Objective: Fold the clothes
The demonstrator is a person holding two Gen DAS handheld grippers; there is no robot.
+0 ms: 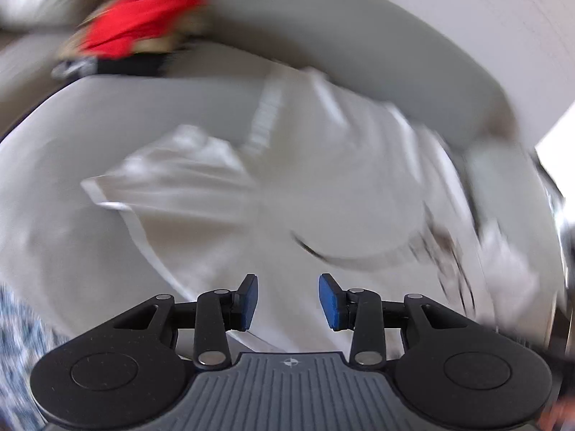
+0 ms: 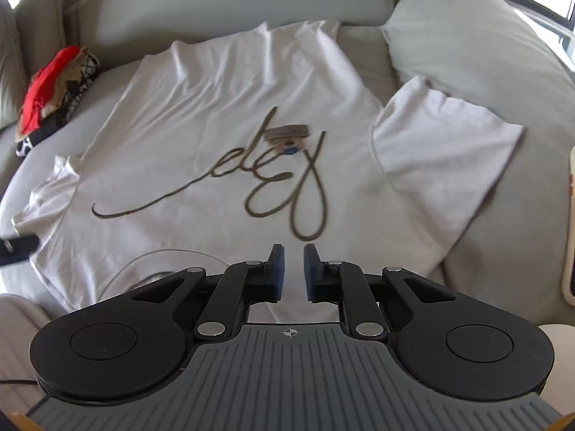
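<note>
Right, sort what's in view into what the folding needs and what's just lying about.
For the job:
- white T-shirt, spread flat on the sofa
- left gripper, jaws apart, nothing between
- right gripper, jaws nearly closed, empty

Lying about:
- heap of red and patterned clothes
- grey cushion

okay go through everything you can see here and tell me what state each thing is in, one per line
white T-shirt: spread flat on the sofa, print up, not yet folded.
Right-hand sleeve: laid out flat.
Left-hand sleeve: rumpled.
Pile of clothes: heaped, unfolded.
Left gripper: open, holding nothing.
Right gripper: nearly closed, narrow gap, nothing between the pads.
</note>
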